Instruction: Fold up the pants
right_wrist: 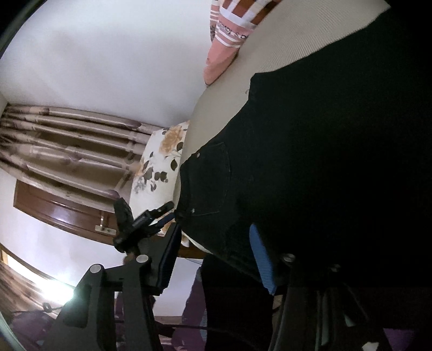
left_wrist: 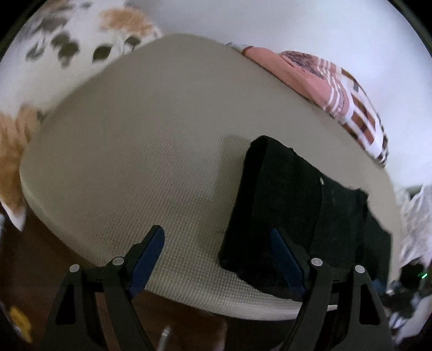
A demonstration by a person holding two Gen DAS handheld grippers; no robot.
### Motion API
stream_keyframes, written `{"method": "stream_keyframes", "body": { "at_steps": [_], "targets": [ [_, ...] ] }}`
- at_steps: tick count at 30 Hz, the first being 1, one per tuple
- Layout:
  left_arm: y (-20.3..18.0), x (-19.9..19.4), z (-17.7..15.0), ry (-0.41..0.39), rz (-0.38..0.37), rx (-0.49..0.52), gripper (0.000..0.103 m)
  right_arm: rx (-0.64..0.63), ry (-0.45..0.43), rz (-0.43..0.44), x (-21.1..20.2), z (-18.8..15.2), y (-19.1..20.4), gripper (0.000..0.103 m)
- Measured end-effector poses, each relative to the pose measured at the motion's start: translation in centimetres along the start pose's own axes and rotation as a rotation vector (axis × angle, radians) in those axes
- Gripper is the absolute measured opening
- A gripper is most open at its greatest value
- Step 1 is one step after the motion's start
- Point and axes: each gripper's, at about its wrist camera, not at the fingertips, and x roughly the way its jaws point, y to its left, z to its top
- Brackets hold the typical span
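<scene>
Setting was a home bedroom. A mattress [left_wrist: 140,151] with a woven beige cover filled the left wrist view, floral bedding [left_wrist: 67,40] beside it and a pink striped cloth [left_wrist: 318,81] lying along its far edge by a plain white wall [left_wrist: 270,24]. The right wrist view showed brown patterned curtains [right_wrist: 67,140], a brown wooden door [right_wrist: 62,210] with a metal handle, and a floral pillow [right_wrist: 159,162].

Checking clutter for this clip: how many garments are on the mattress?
2: black pants at the near edge, a pink striped garment at the far edge. Others may lie outside view.
</scene>
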Motion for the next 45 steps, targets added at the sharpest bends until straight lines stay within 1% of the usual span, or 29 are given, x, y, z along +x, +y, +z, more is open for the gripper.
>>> {"method": "stream_keyframes", "body": {
  "at_steps": [4,7,8,9,10,14,17,18,19,21,22,24,27,29,31,33,35,37,39,40,41,42,44,45],
  "targets": [
    [0.9,0.5,-0.2,0.05,-0.063,-0.049,0.081,0.008,-0.009,-0.007,-0.3,-0.1,-0.1,0.053],
    [1.5,1.9,-0.6,0.117,-0.115,-0.095,0.081,0.021,-0.018,-0.004,-0.4,0.0,-0.4,0.054],
    [1.7,2.4,-0.6,0.128,-0.13,-0.112,0.081,0.024,-0.02,-0.004,-0.4,0.0,-0.5,0.054],
    [1.7,2.5,-0.7,0.122,-0.137,-0.112,0.081,0.024,-0.02,-0.006,-0.5,-0.1,-0.5,0.055],
    [1.3,2.4,-0.7,0.12,-0.137,-0.09,0.081,0.022,-0.02,-0.009,-0.5,-0.1,-0.5,0.056],
    [-0.1,3.2,-0.3,0.156,-0.16,-0.003,0.082,0.029,-0.017,-0.012,-0.6,-0.3,-0.5,0.057],
    [-1.6,4.4,0.3,0.255,-0.287,0.078,0.082,0.037,-0.018,-0.013,-0.7,-0.4,-0.5,0.059],
    [-2.3,4.8,0.7,0.274,-0.295,0.123,0.086,0.039,-0.019,-0.012,-0.7,-0.4,-0.5,0.06],
    [-2.7,5.1,1.0,0.298,-0.306,0.15,0.095,0.041,-0.019,-0.014,-0.7,-0.4,-0.5,0.061],
    [-3.4,5.9,1.8,0.368,-0.359,0.196,0.102,0.041,-0.019,-0.022,-0.7,-0.5,-0.3,0.062],
    [-3.6,6.1,2.2,0.388,-0.363,0.211,0.102,0.042,-0.02,-0.025,-0.6,-0.6,-0.3,0.063],
    [-4.4,6.7,2.9,0.45,-0.371,0.272,0.102,0.045,-0.021,-0.03,-0.7,-0.7,-0.2,0.064],
    [-5.0,7.1,3.5,0.492,-0.411,0.292,0.102,0.052,-0.027,-0.037,-0.7,-0.8,-0.2,0.065],
    [-5.3,7.0,3.4,0.495,-0.428,0.317,0.102,0.056,-0.032,-0.043,-0.6,-0.8,-0.2,0.066],
    [-5.1,7.0,3.4,0.485,-0.456,0.31,0.102,0.058,-0.033,-0.051,-0.5,-0.7,-0.2,0.068],
    [-4.7,6.9,3.7,0.45,-0.476,0.284,0.101,0.06,-0.034,-0.058,-0.4,-0.7,-0.1,0.069],
    [-4.5,7.0,3.7,0.412,-0.462,0.264,0.096,0.06,-0.033,-0.063,-0.4,-0.6,-0.1,0.07],
    [-5.2,7.7,3.7,0.4,-0.446,0.241,0.096,0.06,-0.033,-0.065,-0.4,-0.7,0.0,0.071],
    [-4.5,7.9,3.9,0.394,-0.458,0.16,0.096,0.061,-0.032,-0.064,-0.4,-0.7,0.0,0.071],
    [-4.3,8.0,4.1,0.404,-0.467,0.148,0.096,0.063,-0.034,-0.062,-0.4,-0.7,-0.1,0.071],
    [-4.3,8.1,4.2,0.421,-0.469,0.162,0.096,0.065,-0.035,-0.06,-0.4,-0.7,-0.1,0.071],
    [-4.6,8.1,4.3,0.444,-0.46,0.197,0.096,0.068,-0.037,-0.06,-0.4,-0.7,-0.2,0.071],
    [-5.4,8.1,4.2,0.461,-0.42,0.247,0.096,0.069,-0.038,-0.058,-0.4,-0.7,-0.2,0.071],
    [-5.6,8.2,4.2,0.466,-0.4,0.254,0.096,0.069,-0.038,-0.058,-0.4,-0.7,-0.2,0.071]
  ]
}}
